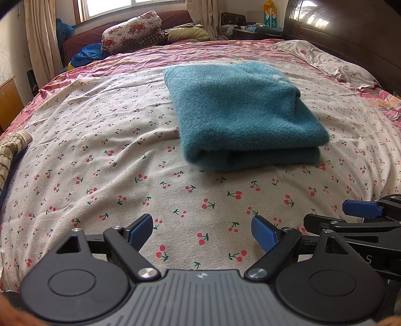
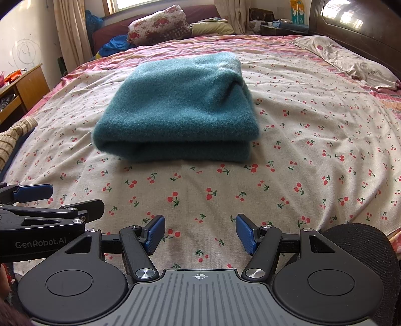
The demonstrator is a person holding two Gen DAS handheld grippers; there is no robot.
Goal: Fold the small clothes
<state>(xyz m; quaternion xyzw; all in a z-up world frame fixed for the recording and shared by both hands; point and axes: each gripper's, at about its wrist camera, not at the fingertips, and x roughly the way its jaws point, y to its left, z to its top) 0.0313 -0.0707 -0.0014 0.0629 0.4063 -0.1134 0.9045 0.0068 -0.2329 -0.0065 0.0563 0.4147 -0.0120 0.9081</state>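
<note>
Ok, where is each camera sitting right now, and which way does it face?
Left wrist: on the left gripper, low over the bedsheet, facing the folded teal garment; the right gripper shows at right.
Right wrist: on the right gripper, same heading; the left gripper shows at left.
Shared: garment, sheet, headboard, both sets of fingers apart.

A bed with a cherry-print sheet point(image 2: 288, 150) fills the room. At twelve o'clock a daylit window point(image 1: 110, 6) sits between beige curtains point(image 1: 41, 37); a dark glossy headboard point(image 2: 351, 27) curves at two o'clock. At nine o'clock stands a wooden desk point(image 2: 30, 85), its cluttered top hard to make out.
</note>
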